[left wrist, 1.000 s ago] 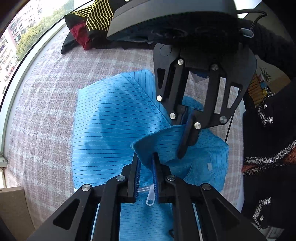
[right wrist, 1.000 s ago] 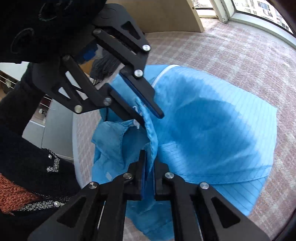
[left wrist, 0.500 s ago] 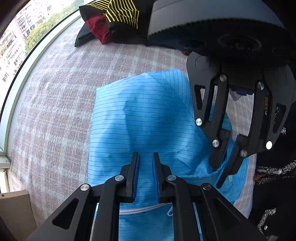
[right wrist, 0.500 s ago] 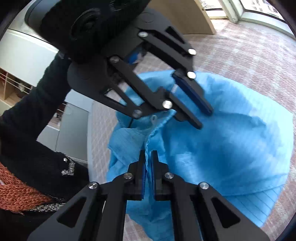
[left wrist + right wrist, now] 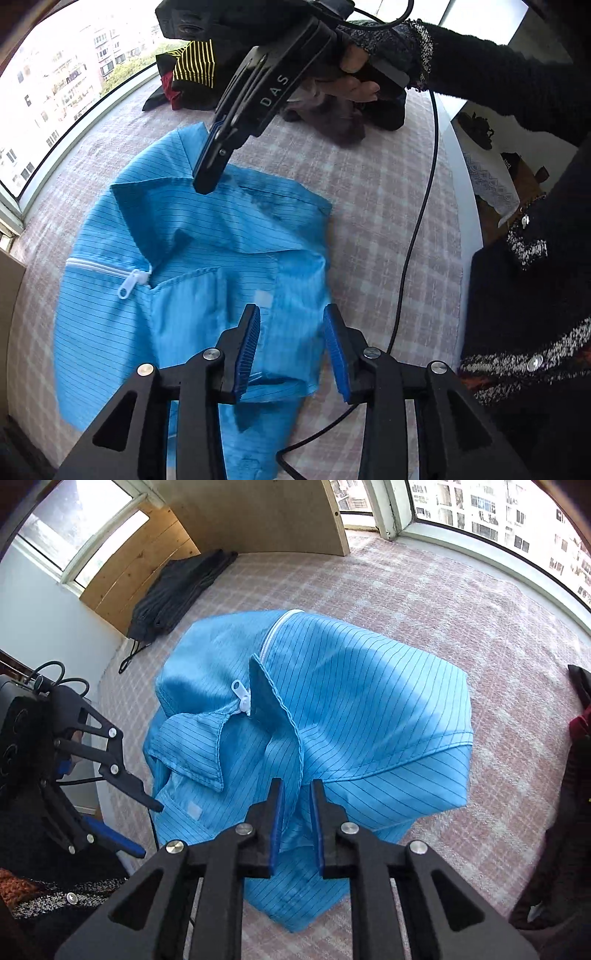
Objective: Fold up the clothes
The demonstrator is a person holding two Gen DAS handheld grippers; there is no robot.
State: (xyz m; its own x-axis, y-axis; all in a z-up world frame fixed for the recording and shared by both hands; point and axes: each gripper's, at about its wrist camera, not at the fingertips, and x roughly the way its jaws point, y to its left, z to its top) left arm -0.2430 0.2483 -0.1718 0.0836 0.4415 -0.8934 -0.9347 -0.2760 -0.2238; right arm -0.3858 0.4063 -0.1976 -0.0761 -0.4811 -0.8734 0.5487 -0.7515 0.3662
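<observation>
Blue jacket [image 5: 369,709] beneath parted grippers

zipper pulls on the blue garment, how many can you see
1: a white zipper pull at the collar end of the white zip on the blue garment. Folds may hide others.

Smooth, faintly shiny blue cloth jacket [image 5: 369,709], matt woven checked cover [image 5: 443,590], wooden board [image 5: 251,513]

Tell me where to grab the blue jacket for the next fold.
Probably the raised collar flap of the blue jacket, beside the white zipper pull. It stands up off the cloth, so an open right gripper could close on its edge from the near side.
</observation>
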